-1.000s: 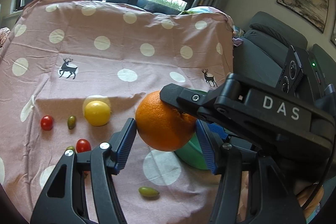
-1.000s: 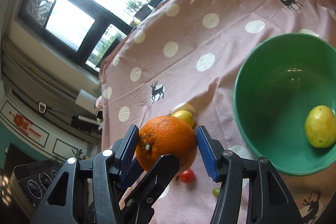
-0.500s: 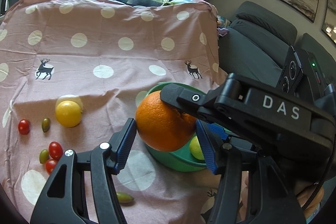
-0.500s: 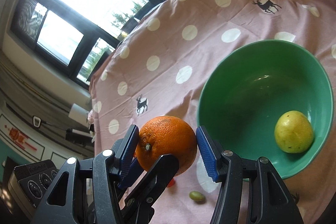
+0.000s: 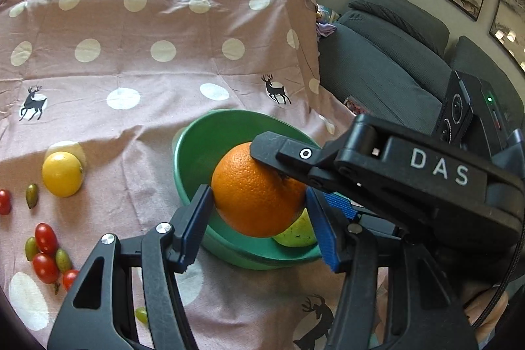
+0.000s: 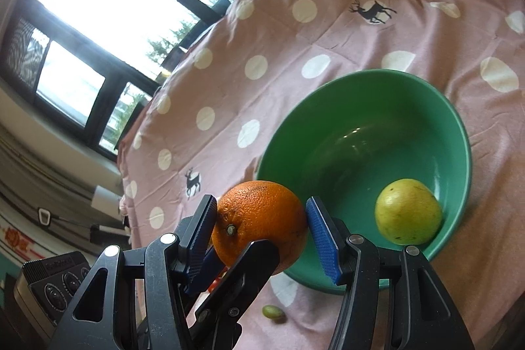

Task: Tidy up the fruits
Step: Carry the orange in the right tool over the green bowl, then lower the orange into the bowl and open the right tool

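Both claws clenched on one round, dimpled orange (image 5: pixel 259 189) above the near rim of the green bowl (image 5: pixel 200 150).

The left gripper (image 5: pixel 259 218) and right gripper (image 6: pixel 261 230) pinched its sides; white letters "DAS" marked the right gripper's black body; a yellow-green fruit (image 6: pixel 408 212) lay inside the bowl.

orange (image 5: pixel 259 189): dimpled, matt | bowl (image 6: pixel 452 133): glossy, smooth | tablecloth (image 5: pixel 157 22): creased cloth

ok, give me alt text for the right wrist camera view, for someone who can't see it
Both grippers clamp one orange at the near rim of a green bowl, which holds a yellow-green fruit. The bowl sits on a pink polka-dot cloth; a small green fruit lies on it.
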`<state>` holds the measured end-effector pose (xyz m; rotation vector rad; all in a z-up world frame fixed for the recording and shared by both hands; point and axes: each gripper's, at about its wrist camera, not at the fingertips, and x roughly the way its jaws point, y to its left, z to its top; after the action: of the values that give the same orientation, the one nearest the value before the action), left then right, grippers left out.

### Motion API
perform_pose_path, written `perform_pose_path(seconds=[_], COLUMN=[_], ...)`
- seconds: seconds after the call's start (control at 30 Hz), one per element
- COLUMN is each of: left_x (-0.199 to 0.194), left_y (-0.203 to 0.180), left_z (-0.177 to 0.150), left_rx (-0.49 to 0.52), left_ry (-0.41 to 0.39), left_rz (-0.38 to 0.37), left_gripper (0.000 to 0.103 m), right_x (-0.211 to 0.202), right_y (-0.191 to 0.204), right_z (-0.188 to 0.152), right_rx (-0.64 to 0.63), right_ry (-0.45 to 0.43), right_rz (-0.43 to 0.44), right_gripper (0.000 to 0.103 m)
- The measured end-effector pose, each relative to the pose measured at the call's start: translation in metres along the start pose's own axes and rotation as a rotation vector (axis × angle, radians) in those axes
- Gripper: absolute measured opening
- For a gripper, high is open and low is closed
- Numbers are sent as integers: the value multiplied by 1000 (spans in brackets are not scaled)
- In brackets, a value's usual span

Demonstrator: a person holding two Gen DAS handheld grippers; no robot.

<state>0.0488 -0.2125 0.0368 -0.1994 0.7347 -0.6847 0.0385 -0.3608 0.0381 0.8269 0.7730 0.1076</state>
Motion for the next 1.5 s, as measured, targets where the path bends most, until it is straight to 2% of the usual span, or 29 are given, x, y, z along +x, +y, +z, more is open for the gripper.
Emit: perform_pose_path(seconds=[0.3, 0.9, 1.2, 1.33, 1.5], left_x=[16, 37, 48, 48, 39], left_y=[-3, -3, -5, -6, -2], left_z=[0, -3, -5, -5, -5], left_rx=[-6, -31, -22, 0, -5], left_ry=[40, 97, 122, 109, 94], left_rz=[-45, -84, -52, -27, -22], left_gripper=[58, 57, 57, 57, 57], right_x=[0, 3, 8, 12, 11], right_y=[-15, -28, -27, -28, -24], right_z=[5, 7, 6, 5, 4], right_rx=[32, 55, 52, 47, 35], right_ry=[1, 17, 28, 38, 27], right_rz=[-55, -139, -191, -228, -227], right_gripper=[60, 60, 60, 60, 60])
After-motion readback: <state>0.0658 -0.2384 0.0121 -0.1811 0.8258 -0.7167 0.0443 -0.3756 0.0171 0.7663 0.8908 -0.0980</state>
